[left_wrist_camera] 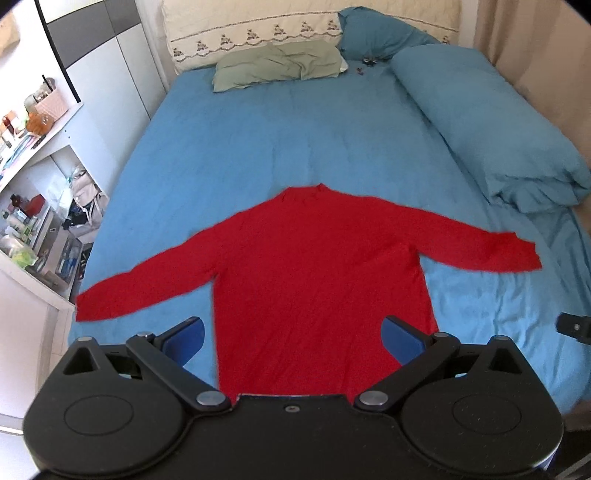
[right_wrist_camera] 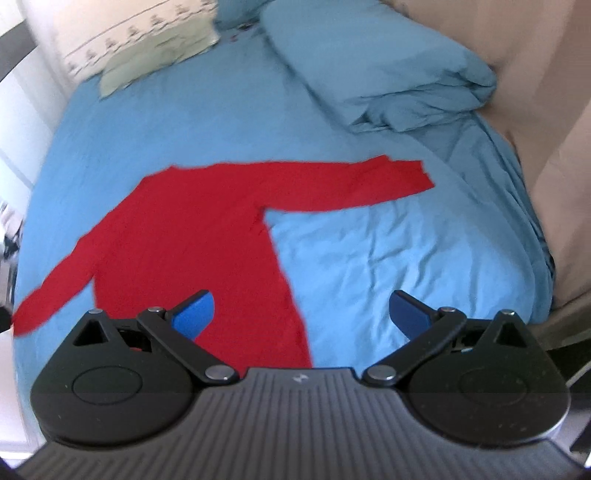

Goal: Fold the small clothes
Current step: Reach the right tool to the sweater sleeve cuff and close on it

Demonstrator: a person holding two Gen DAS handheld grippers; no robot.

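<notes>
A red long-sleeved top [left_wrist_camera: 317, 266] lies flat on the blue bed sheet [left_wrist_camera: 258, 147], both sleeves spread out, collar toward the pillows. My left gripper [left_wrist_camera: 293, 339] is open and empty, hovering above the top's bottom hem. In the right wrist view the same top [right_wrist_camera: 192, 236] lies left of centre, its right sleeve [right_wrist_camera: 354, 181] stretched out. My right gripper [right_wrist_camera: 303, 314] is open and empty above the top's lower right edge and the bare sheet [right_wrist_camera: 406, 251].
A rolled blue duvet [left_wrist_camera: 480, 122] lies along the bed's right side. A green pillow [left_wrist_camera: 277, 64] and a blue pillow [left_wrist_camera: 373, 33] sit at the head. White cluttered shelves [left_wrist_camera: 37, 177] stand left of the bed. A beige wall [right_wrist_camera: 546, 147] borders the right.
</notes>
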